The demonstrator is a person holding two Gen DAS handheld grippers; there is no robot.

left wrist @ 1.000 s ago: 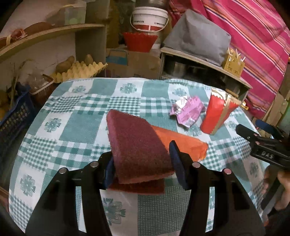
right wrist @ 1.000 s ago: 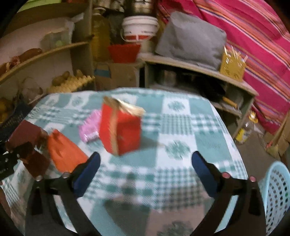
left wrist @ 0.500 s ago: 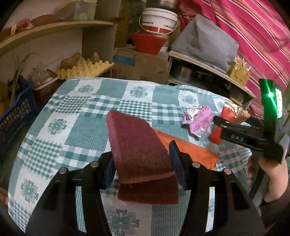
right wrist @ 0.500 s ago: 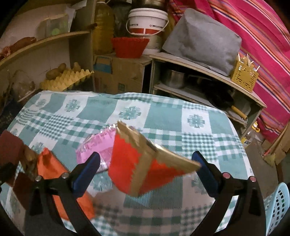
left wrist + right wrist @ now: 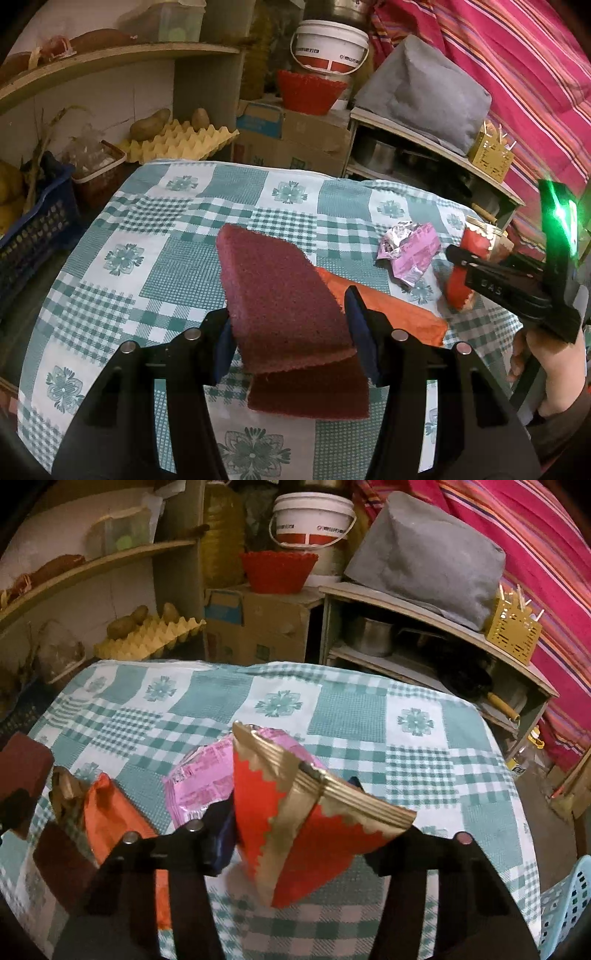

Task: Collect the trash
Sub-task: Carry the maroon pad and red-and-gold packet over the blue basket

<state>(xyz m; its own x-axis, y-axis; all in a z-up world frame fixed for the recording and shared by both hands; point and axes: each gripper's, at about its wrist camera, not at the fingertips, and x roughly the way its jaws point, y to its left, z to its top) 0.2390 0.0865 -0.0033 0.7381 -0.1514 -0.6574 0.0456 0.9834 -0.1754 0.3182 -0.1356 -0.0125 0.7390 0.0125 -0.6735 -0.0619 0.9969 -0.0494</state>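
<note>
My left gripper (image 5: 288, 321) is shut on a dark red scouring pad (image 5: 273, 288), held above the checked tablecloth (image 5: 155, 266); a second dark red pad (image 5: 310, 395) lies under it. An orange wrapper (image 5: 388, 310) lies just behind, and a crumpled pink foil wrapper (image 5: 410, 251) lies further right. My right gripper (image 5: 291, 812) has a red and gold packet (image 5: 303, 834) between its jaws, which are closing and pinch it; the right pad is mostly hidden behind the packet. The pink wrapper (image 5: 203, 782) and orange wrapper (image 5: 110, 819) lie to its left.
A light blue plastic basket (image 5: 565, 904) stands off the table's right edge. A dark blue crate (image 5: 29, 236) is at the left. Behind the table are an egg tray (image 5: 177, 144), cardboard boxes (image 5: 258, 627) and a low shelf (image 5: 424, 616).
My right gripper moved in over the red and gold packet and its jaws narrowed from wide apart onto it. The left gripper kept the dark red pad and stayed put.
</note>
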